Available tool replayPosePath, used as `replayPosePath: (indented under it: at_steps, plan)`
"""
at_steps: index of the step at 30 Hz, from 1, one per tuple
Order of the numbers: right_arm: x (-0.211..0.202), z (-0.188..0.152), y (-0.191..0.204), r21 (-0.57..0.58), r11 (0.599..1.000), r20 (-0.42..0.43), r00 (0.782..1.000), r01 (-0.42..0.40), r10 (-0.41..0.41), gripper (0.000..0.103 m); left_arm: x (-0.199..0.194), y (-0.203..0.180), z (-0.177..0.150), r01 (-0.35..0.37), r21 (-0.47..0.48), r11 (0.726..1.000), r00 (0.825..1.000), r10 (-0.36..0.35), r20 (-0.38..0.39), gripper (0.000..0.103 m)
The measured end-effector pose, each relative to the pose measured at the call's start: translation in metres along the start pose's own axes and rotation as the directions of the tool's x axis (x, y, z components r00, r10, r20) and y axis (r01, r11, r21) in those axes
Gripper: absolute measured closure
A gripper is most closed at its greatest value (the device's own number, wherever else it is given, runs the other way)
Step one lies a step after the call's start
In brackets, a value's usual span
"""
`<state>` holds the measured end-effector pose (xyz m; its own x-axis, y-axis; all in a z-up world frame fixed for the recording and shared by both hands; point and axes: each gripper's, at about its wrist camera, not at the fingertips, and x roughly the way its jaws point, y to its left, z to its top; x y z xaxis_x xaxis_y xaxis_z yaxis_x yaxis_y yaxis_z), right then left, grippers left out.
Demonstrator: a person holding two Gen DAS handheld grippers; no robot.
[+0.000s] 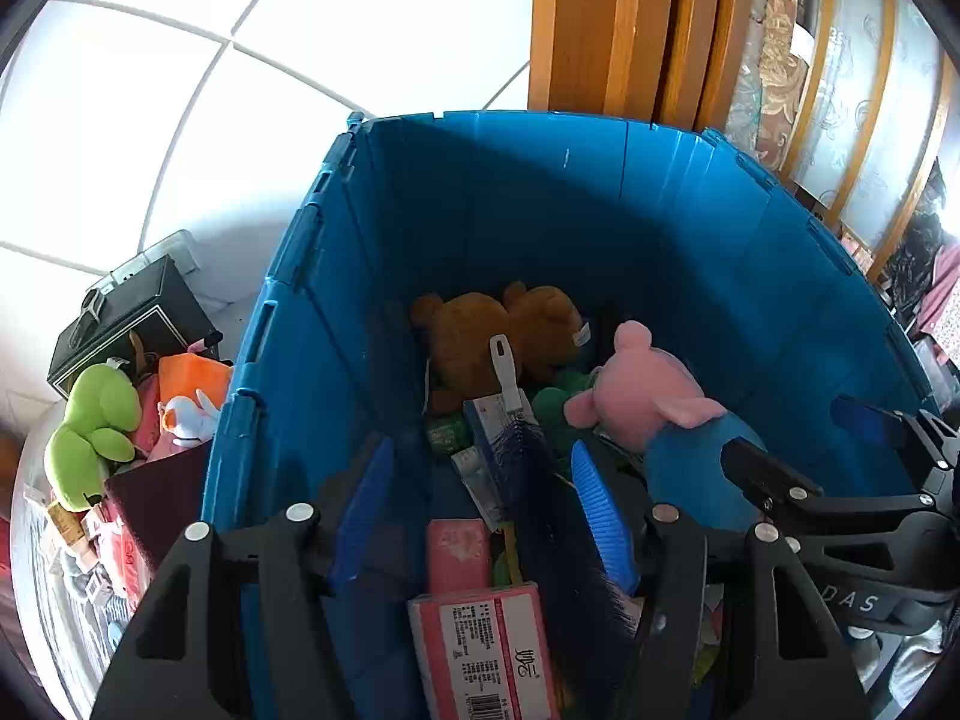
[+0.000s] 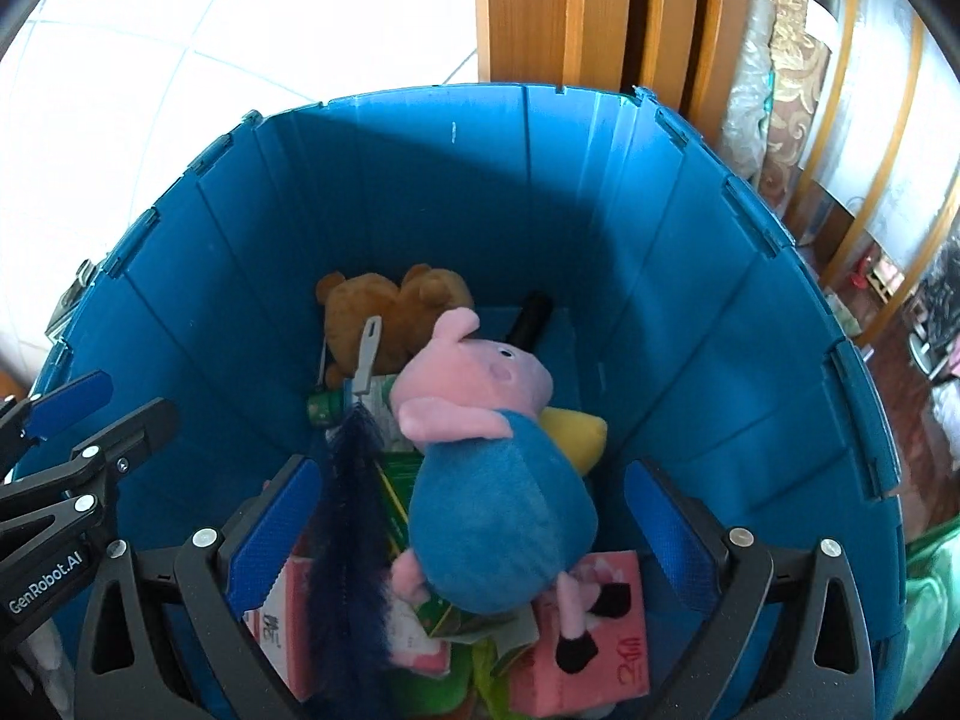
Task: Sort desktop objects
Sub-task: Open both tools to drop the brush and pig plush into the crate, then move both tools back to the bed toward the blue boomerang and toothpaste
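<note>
A deep blue plastic crate [image 1: 456,192] [image 2: 690,276] holds sorted things. A pink pig plush in a blue shirt [image 2: 498,480] [image 1: 654,408] lies on top inside it. A brown bear plush [image 1: 498,330] [image 2: 384,312], a dark blue bristle brush with a white handle [image 1: 528,468] [image 2: 354,480] and pink boxes [image 1: 486,648] [image 2: 594,648] lie under and around it. My left gripper [image 1: 480,504] is open over the crate, empty. My right gripper [image 2: 474,516] is open with its fingers on either side of the pig plush, not touching it.
Left of the crate lie more objects: a green frog plush [image 1: 96,426], an orange item [image 1: 192,378], a small white toy [image 1: 186,420] and a black box [image 1: 132,318]. A wooden cabinet [image 1: 636,24] stands behind the crate. White floor tiles [image 1: 180,90] lie beyond.
</note>
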<state>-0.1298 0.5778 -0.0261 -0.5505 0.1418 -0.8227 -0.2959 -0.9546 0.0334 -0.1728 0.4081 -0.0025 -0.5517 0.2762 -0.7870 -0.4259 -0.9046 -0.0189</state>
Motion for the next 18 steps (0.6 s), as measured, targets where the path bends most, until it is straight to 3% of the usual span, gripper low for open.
replayPosePath:
  at_steps: [5,9,14,16,18]
  plan:
    - [-0.003,0.001,0.000,0.010,1.000,0.000,1.000,-0.020,0.020,0.000,-0.019,-0.001,-0.001,-0.031,0.012,0.999,0.998,0.030,0.056,0.042]
    - [-0.006,0.000,0.003,0.010,0.999,-0.004,0.999,-0.036,0.036,0.000,-0.046,-0.001,-0.013,0.004,0.021,1.000,0.997,-0.006,0.075,0.042]
    - [-0.037,-0.009,0.006,-0.018,0.997,0.018,0.997,-0.071,0.072,0.000,-0.090,-0.001,-0.039,0.049,0.046,0.998,0.986,-0.055,0.159,0.042]
    - [-0.060,-0.015,0.005,-0.019,0.997,0.065,0.995,-0.074,0.075,0.000,-0.107,0.001,-0.049,0.074,0.050,0.996,0.978,-0.082,0.190,0.039]
    - [-0.082,-0.023,0.006,-0.024,0.997,0.111,0.991,-0.078,0.080,0.000,-0.125,0.004,-0.061,0.073,0.055,0.996,0.968,-0.084,0.237,0.022]
